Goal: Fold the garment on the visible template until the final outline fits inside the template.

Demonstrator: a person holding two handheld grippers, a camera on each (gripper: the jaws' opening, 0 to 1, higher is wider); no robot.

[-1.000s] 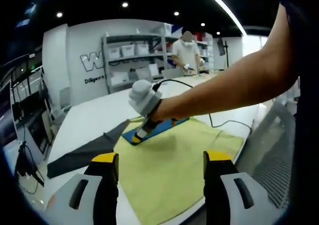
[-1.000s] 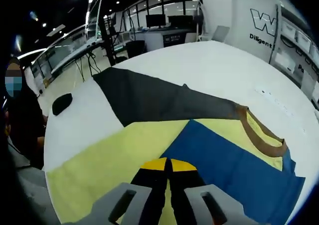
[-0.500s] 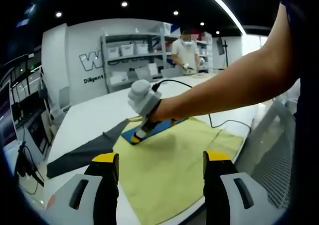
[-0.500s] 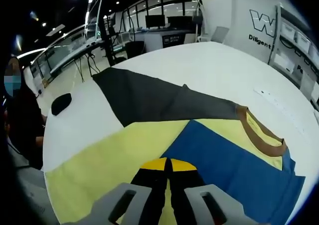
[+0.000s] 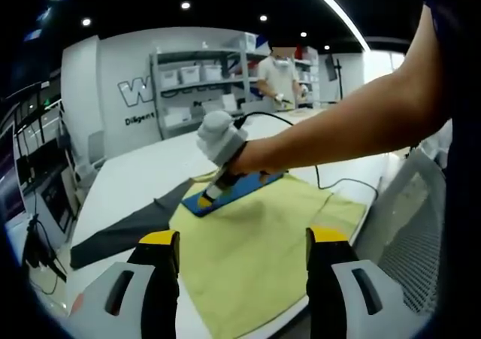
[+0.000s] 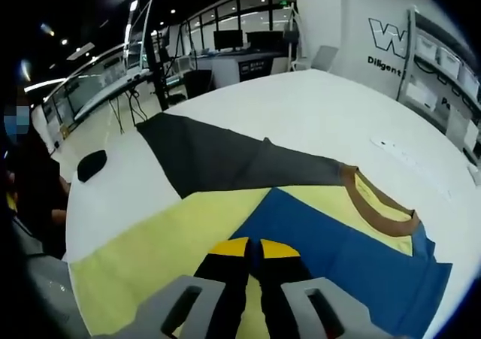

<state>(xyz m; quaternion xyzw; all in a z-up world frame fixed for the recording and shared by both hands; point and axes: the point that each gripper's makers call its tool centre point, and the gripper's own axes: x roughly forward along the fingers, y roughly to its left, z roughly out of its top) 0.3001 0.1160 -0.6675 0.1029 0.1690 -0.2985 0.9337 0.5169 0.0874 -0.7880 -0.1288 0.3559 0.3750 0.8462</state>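
Pale-yellow T-shirt with dark-grey sleeve [image 6: 150, 241] spread over blue rectangular template [image 6: 338, 241] on white table [image 6: 316, 113] — right gripper [image 6: 248, 247], jaws pinched on yellow cloth; left gripper [image 5: 244, 241] spread, empty, hovering — risk: one-sided pull dragging shirt askew off template.

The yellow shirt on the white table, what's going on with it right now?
A person is folding the yellow shirt over a blue template on the white table. The right hand-held gripper, jaws shut, sits at the edge of the yellow cloth where it meets the blue board; whether it pinches cloth is unclear. The left hand-held gripper is open, above the shirt's near edge, holding nothing. A dark grey sleeve lies spread to the side, so the fold is not finished.
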